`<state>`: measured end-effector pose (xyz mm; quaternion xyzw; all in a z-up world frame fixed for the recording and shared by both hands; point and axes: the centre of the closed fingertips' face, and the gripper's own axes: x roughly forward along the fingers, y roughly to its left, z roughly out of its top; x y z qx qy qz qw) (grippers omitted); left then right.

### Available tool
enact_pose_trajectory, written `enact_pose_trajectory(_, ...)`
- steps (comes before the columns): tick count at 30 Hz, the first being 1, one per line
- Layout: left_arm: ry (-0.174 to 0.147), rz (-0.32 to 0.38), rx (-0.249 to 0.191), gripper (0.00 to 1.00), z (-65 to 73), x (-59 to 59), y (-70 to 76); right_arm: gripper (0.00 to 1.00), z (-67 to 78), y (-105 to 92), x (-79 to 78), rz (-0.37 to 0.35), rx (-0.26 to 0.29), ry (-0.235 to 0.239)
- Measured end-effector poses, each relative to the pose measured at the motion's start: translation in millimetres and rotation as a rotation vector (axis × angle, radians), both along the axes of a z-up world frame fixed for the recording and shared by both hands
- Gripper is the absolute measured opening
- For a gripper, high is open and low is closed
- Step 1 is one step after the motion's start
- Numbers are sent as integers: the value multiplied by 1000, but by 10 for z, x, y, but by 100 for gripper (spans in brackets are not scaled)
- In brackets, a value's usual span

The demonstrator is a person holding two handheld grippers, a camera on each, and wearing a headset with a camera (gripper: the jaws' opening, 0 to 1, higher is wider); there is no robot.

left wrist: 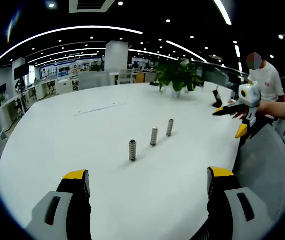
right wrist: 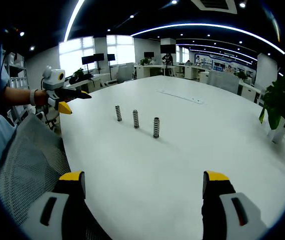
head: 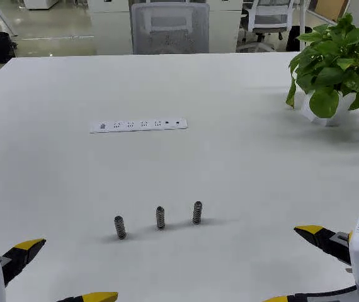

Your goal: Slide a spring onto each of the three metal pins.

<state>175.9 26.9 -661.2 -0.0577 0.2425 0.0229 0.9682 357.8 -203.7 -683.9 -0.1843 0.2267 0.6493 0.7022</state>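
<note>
Your left hand-held gripper (head: 72, 269) and right hand-held gripper (head: 286, 264) hang spread wide and empty at the near edge of the desk (head: 242, 157). Ahead, between them, stand three springs (head: 160, 217) — upright in a row, seemingly already over their pins — closer to your left. Beyond lies a power strip (head: 138, 124).

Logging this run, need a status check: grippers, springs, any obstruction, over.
Left gripper open, empty; right gripper open, empty. Three springs upright in a row. Power strip and plant lie beyond, nothing between grippers and springs.
</note>
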Motion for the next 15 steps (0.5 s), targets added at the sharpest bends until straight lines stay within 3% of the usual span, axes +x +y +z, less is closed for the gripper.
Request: enact_pose_trajectory(15,-10,13,-9,100,-20,-2,-23,99,22,-26,-10,-10,4,2)
